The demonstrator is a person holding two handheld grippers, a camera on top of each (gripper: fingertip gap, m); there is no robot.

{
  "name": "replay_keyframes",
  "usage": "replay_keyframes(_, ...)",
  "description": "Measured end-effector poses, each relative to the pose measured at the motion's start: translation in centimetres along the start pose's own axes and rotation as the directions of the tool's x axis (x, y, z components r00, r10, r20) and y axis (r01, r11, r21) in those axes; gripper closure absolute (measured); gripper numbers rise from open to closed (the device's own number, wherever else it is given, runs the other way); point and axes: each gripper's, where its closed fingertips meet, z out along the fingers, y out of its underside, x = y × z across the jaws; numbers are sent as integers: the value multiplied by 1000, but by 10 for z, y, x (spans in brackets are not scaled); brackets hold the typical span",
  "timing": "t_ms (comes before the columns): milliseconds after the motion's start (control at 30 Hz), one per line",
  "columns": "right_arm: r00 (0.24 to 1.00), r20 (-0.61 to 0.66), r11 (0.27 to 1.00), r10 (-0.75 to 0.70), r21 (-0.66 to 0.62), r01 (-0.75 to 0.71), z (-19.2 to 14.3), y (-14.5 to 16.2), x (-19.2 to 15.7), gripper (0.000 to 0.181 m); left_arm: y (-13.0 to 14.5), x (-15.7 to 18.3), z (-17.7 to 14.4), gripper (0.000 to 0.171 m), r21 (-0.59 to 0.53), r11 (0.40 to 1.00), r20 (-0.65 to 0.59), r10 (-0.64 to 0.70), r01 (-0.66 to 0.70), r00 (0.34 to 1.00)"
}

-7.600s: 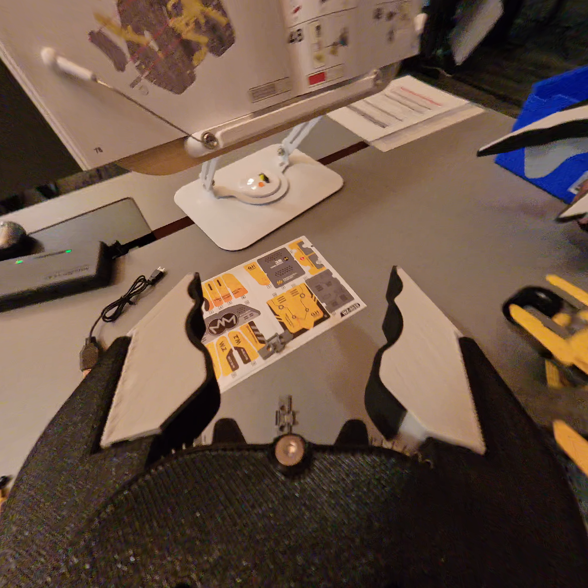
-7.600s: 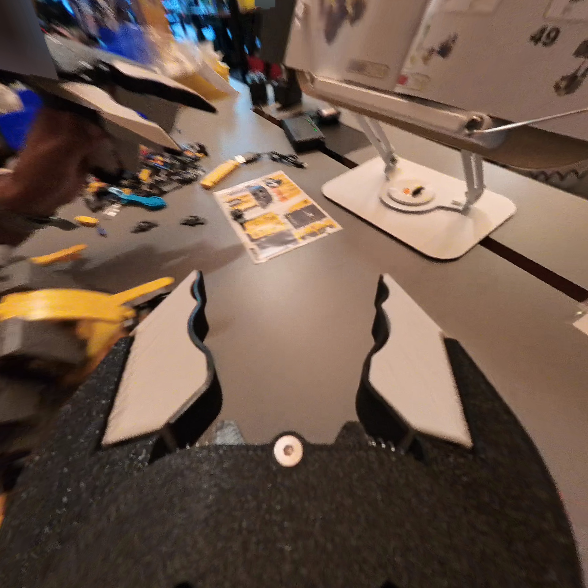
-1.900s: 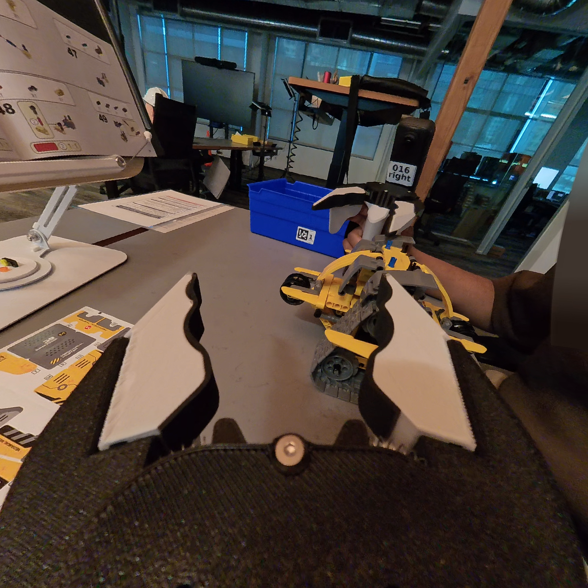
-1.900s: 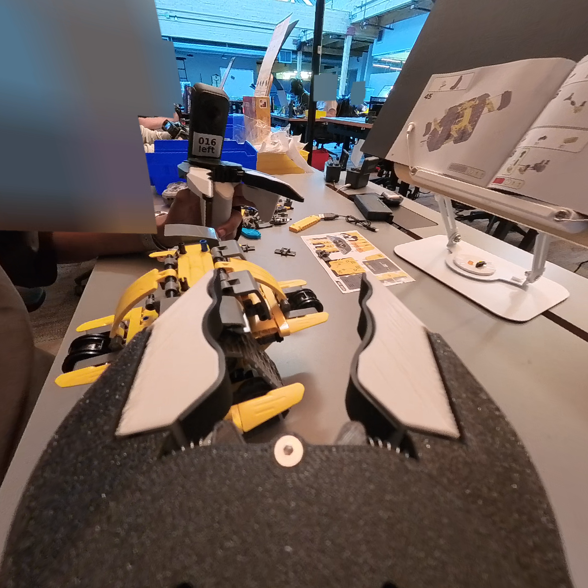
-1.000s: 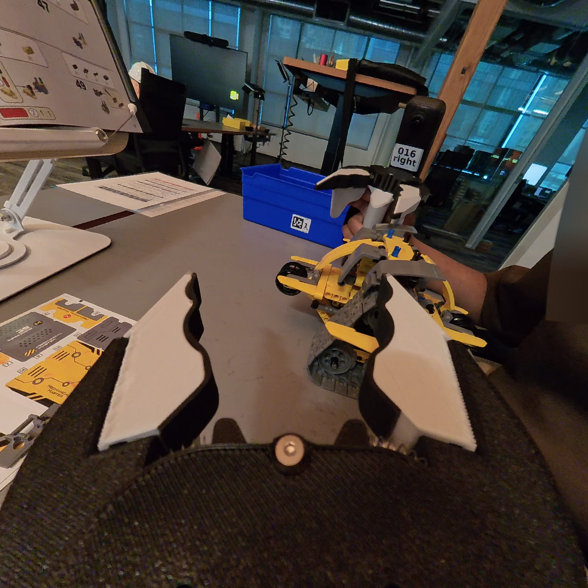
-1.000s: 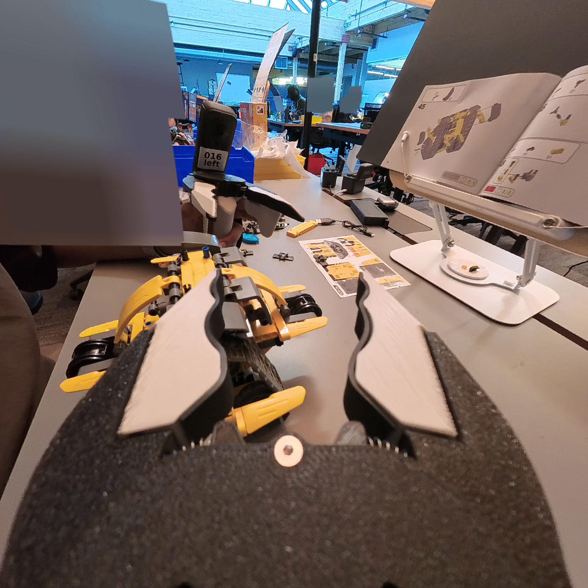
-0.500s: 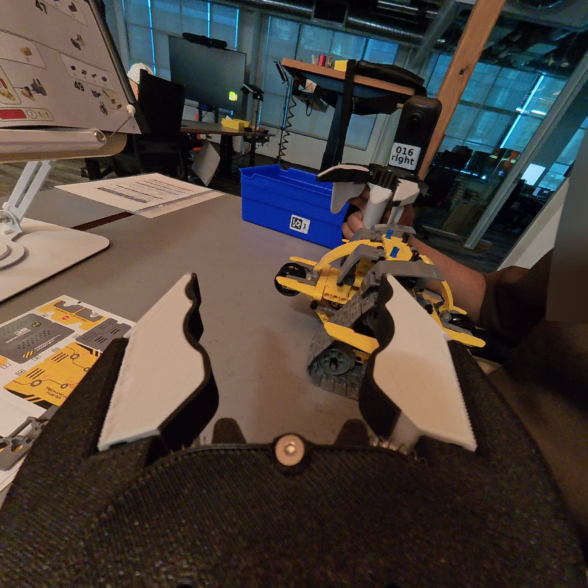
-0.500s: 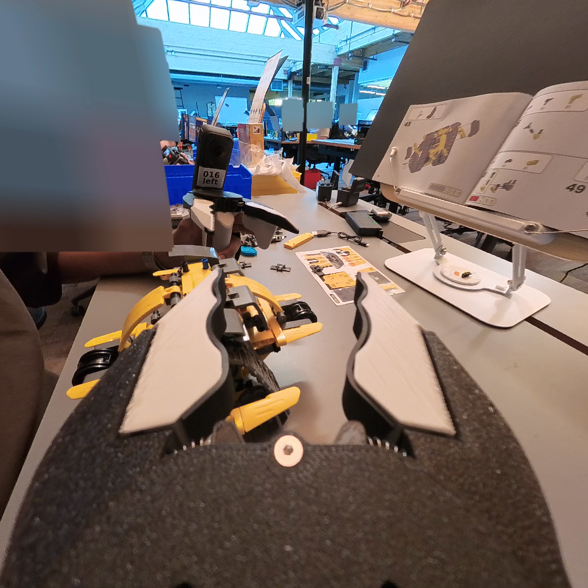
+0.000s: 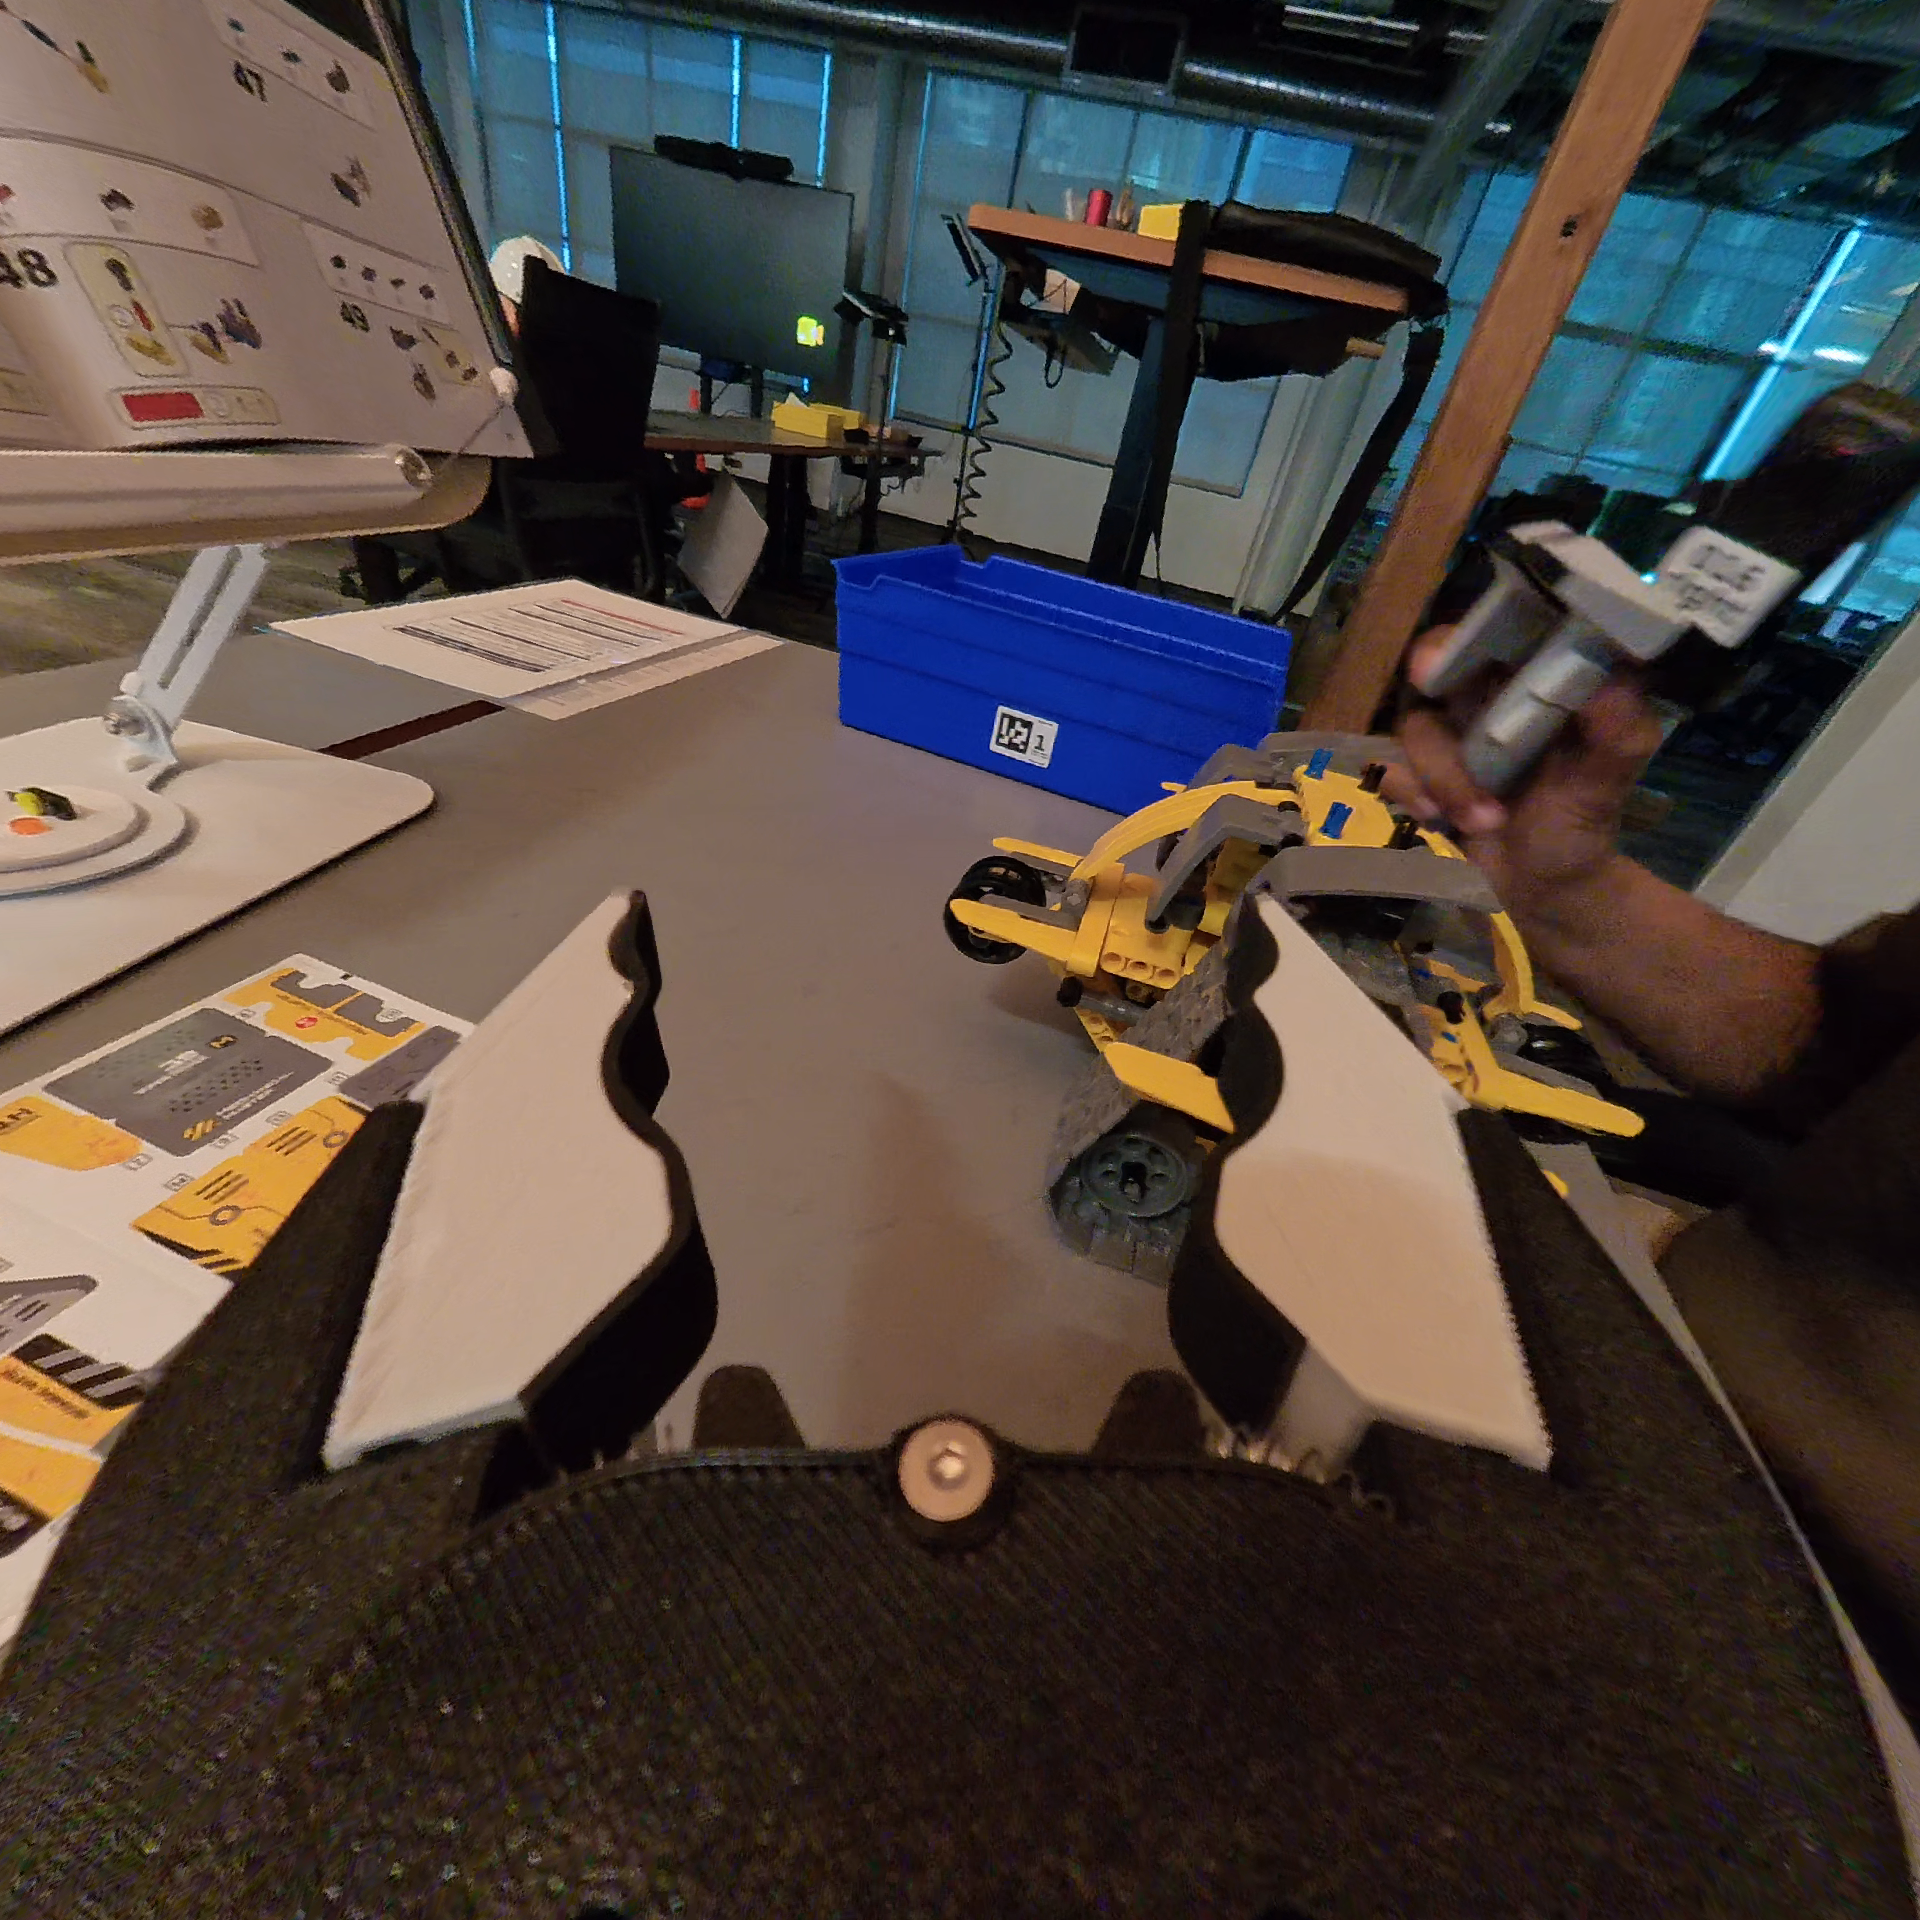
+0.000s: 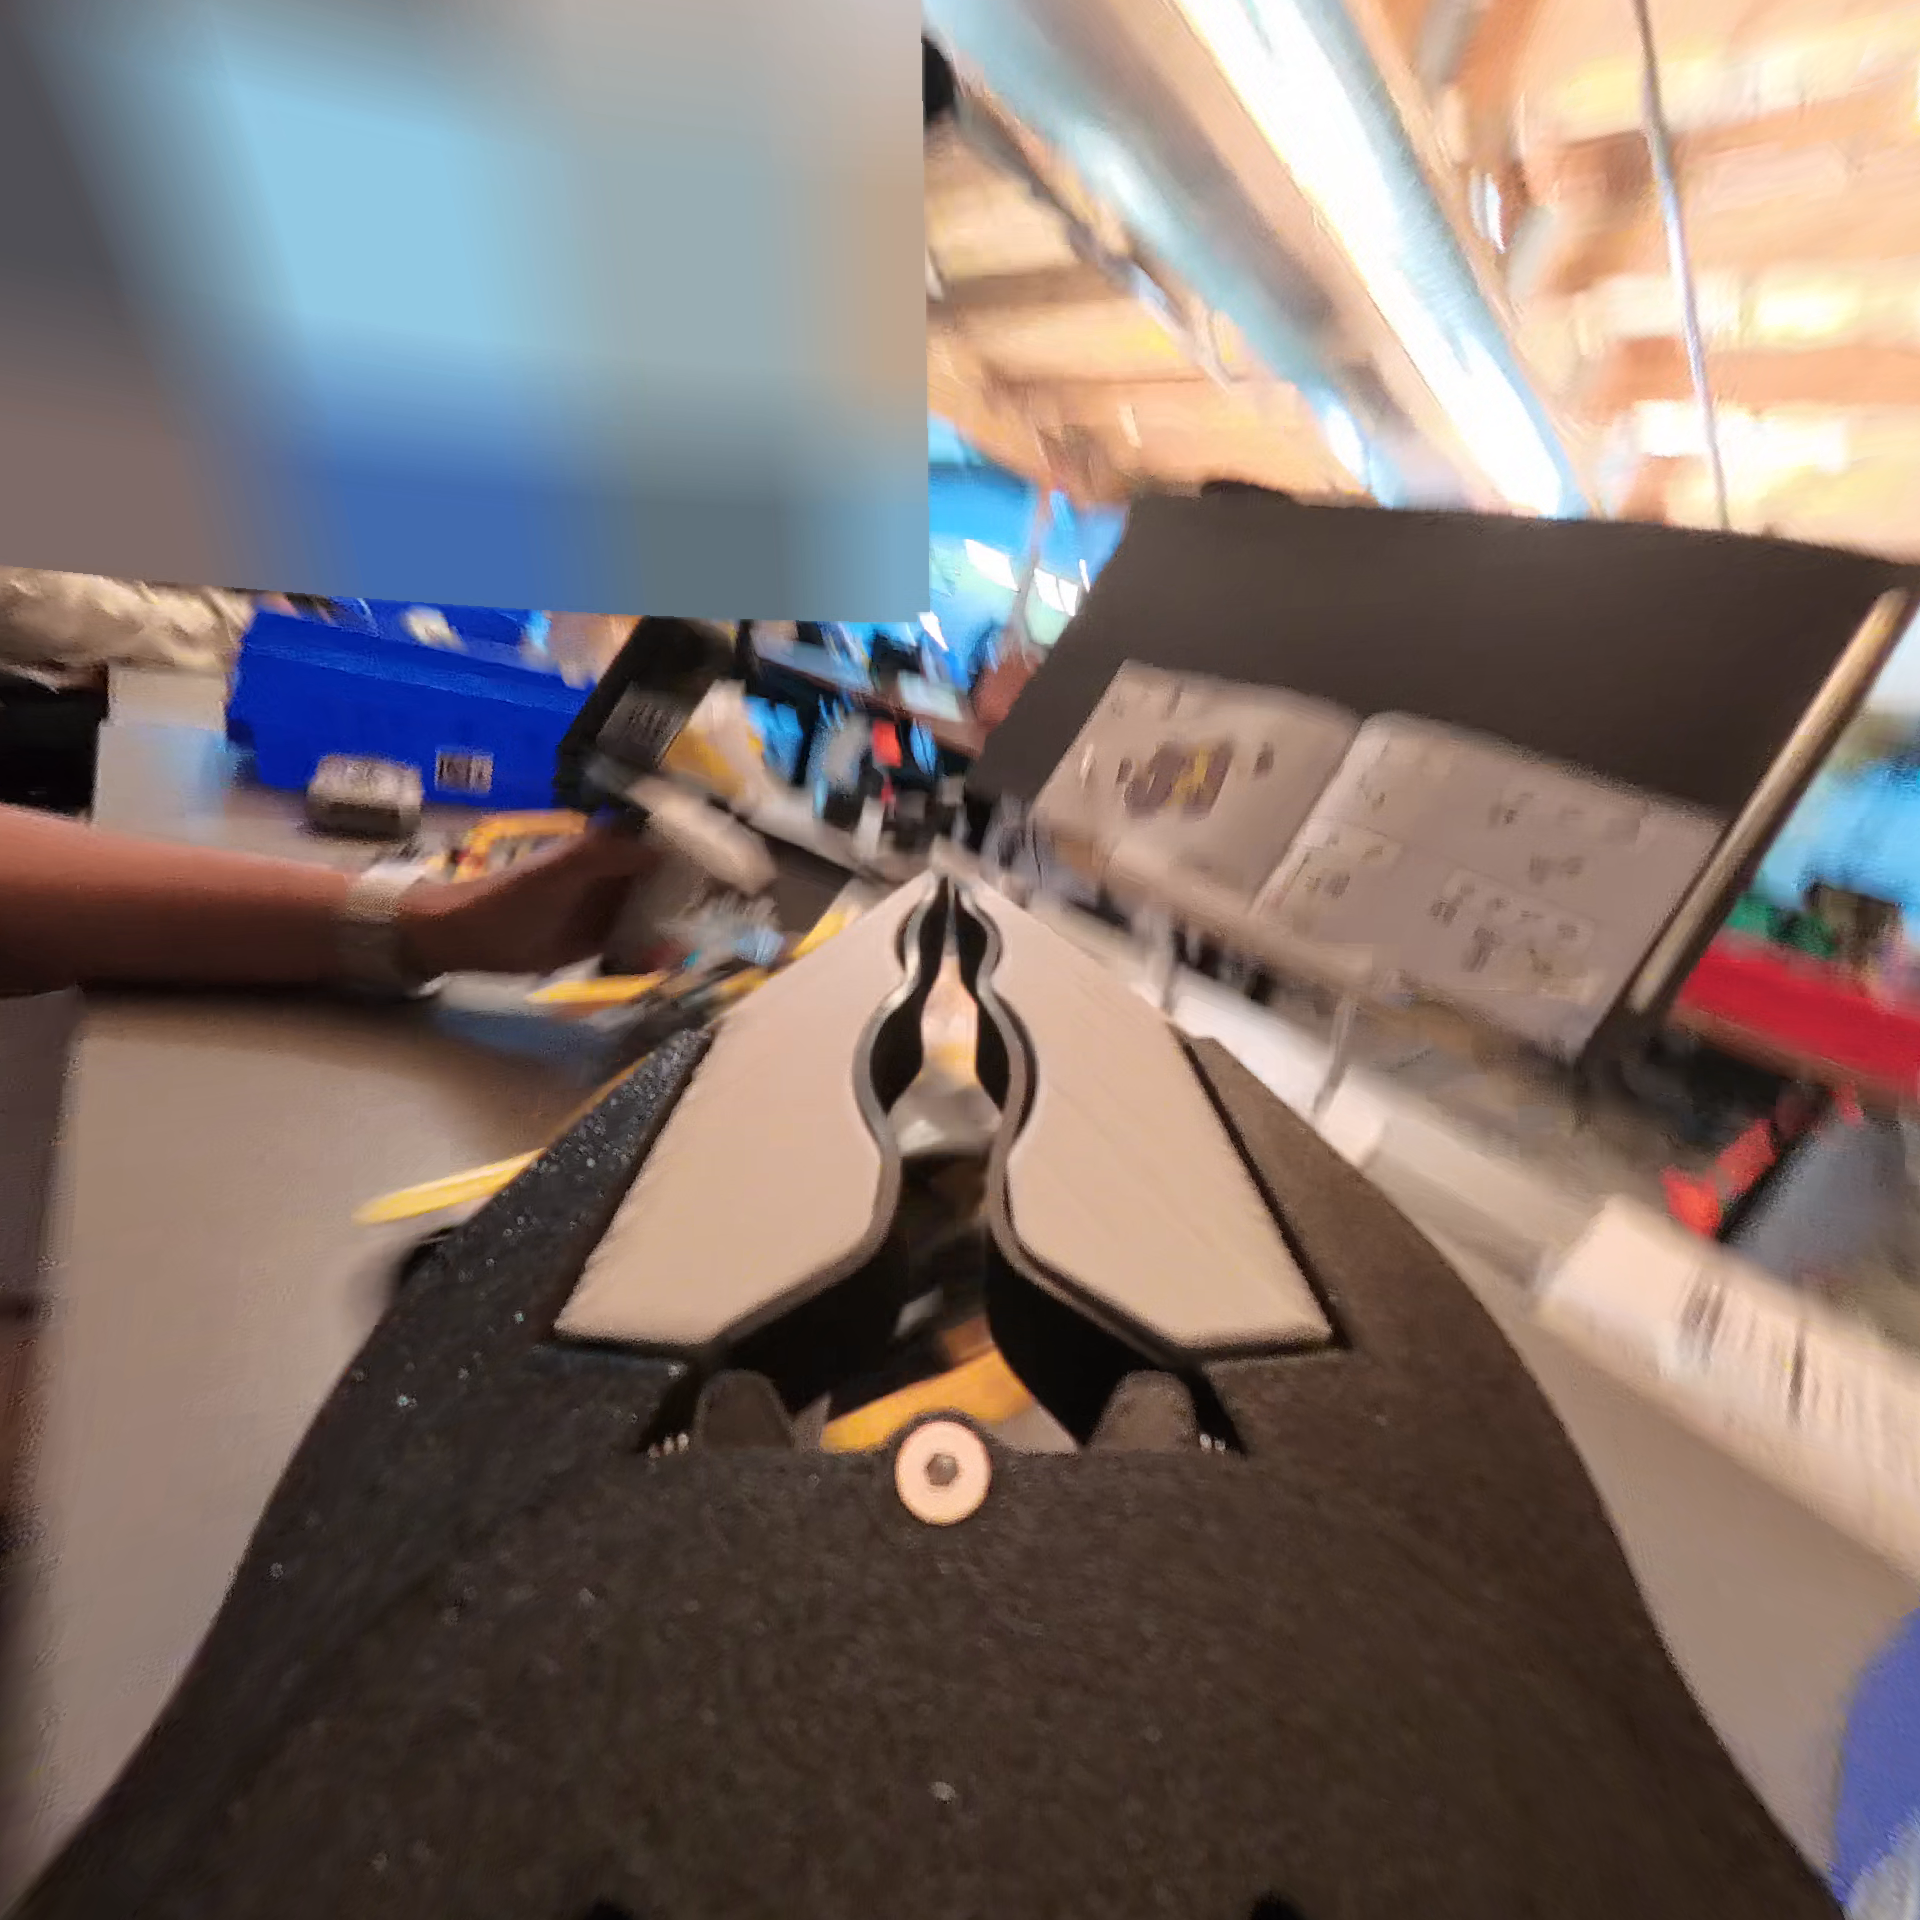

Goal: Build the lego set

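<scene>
A yellow and grey brick vehicle model with a grey track stands on the grey table. My left gripper is open and empty, low over the table, and its right finger is just in front of the model's track. My right gripper is shut, fingertips together, and its view is badly blurred. Grey and yellow parts of the model show below it and through the gap between the fingers. In the left wrist view a hand holds the right gripper raised behind the model.
A blue bin stands behind the model. A white book stand holds an open instruction booklet at the left; it also shows in the right wrist view. A sticker sheet lies at the front left, a paper farther back.
My right gripper has shut and swung up and away from beside the model, its view now tilted up and blurred. My left gripper stays open and has hardly moved.
</scene>
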Motion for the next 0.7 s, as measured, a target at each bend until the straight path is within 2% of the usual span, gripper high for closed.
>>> replay_keyframes(33,1000,-3,999,19,-47,-20,-2,5,-16,180,-1,-1,-1,66,-1,1000,12,12,-12,1000)
replay_keyframes(200,988,9,933,154,-330,-142,-10,48,-95,129,-6,6,2,69,9,999,9,40,-40,999)
replay_keyframes(233,990,0,913,141,-387,-130,-12,58,-104,125,-7,9,3,69,13,999,-1,37,-37,999)
replay_keyframes(333,1000,-21,868,-23,-497,10,-14,79,-112,126,-6,12,5,69,5,999,-2,52,-52,999)
replay_keyframes(367,995,-5,845,-97,-529,79,-13,84,-113,132,-5,11,5,70,-1,998,9,67,-67,998)
replay_keyframes(433,969,68,770,-237,-596,230,-14,97,-116,145,-3,7,4,71,-16,995,42,96,-96,994)
replay_keyframes(533,908,145,674,-394,-626,392,-17,104,-113,146,-3,-4,-1,72,-22,993,93,121,-119,988)
replay_keyframes(633,890,143,630,-433,-658,412,-25,109,-92,146,-4,-15,-8,72,-50,985,152,172,-166,973)
replay_keyframes(700,901,81,634,-426,-684,361,-32,114,-65,150,-4,-21,-11,72,-78,977,187,212,-200,959)
